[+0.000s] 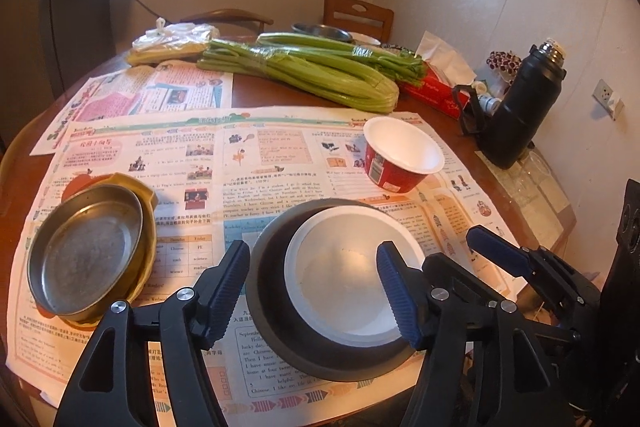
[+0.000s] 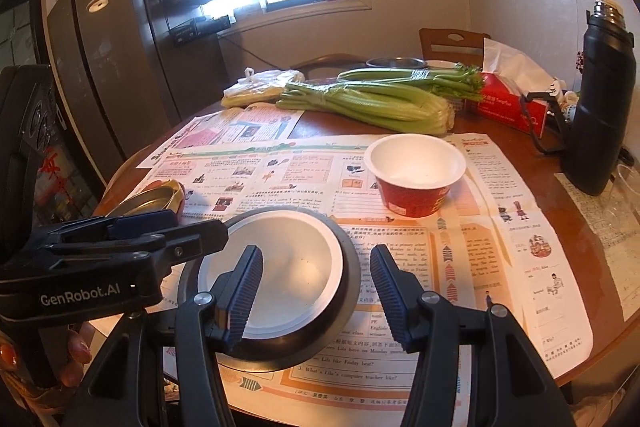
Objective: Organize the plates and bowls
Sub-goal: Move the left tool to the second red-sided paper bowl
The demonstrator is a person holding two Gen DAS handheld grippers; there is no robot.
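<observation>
A: How far are we getting with the stacking?

B: We are looking at one nest done, we judge: the white bowl (image 1: 352, 279) is sitting inside the dark bowl (image 1: 264, 291) at the near edge of the newspaper (image 1: 200, 155). At nine o'clock of it the steel dish (image 1: 86, 251) is lying in the yellow dish (image 1: 148, 239), a second pair. The red cup (image 2: 414, 175), at one o'clock, is standing alone and looks like the piece left.

A: And our tongs?

B: Both are gaping wide, holding nothing. The left gripper (image 1: 316, 287) is hovering over the nested bowls, one pad inside the white rim, though touching or not we are unable to tell. The right gripper (image 2: 318, 291) is straddling the far rim the same way.

A: Materials?

B: The white bowl is looking matte and light, foam perhaps; the dark one smooth and round; the steel dish oval, dull and scuffed; the cup paper-walled, white inside.
</observation>
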